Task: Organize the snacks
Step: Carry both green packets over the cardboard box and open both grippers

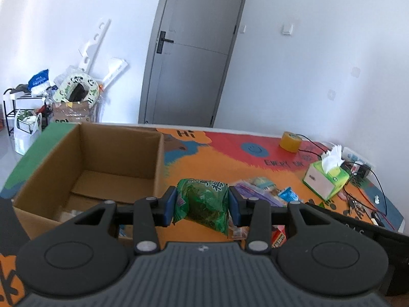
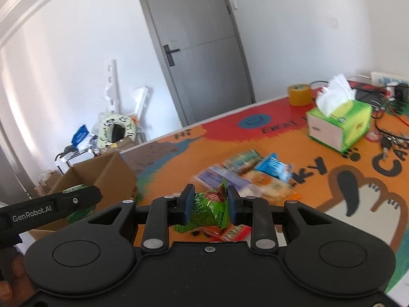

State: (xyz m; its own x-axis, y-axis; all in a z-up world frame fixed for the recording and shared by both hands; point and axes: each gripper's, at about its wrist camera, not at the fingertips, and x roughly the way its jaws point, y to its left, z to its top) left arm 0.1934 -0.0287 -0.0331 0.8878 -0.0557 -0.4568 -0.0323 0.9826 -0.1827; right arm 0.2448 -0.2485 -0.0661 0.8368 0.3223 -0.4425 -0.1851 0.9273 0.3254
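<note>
The left gripper [image 1: 202,202] is clamped on a green snack packet [image 1: 204,206] beside the cardboard box [image 1: 84,168]; the right gripper [image 2: 209,202] pinches a smaller green snack pouch [image 2: 212,211] above the surface [image 2: 179,168]. Both slick wrappers could slip free mid-carry.

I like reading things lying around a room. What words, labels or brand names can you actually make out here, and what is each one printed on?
"GenRobot.AI": on the side of the left gripper.
"Hi": on the painted table mat, near its far edge.
"EVERY" and more: on the mat below the blue smiley, cut off by the tissue box.
"KY" and "CA": large black letters on the mat, both cut off.
Print on the green snack packets, the loose snacks and the tissue box: too blurred to read.
</note>
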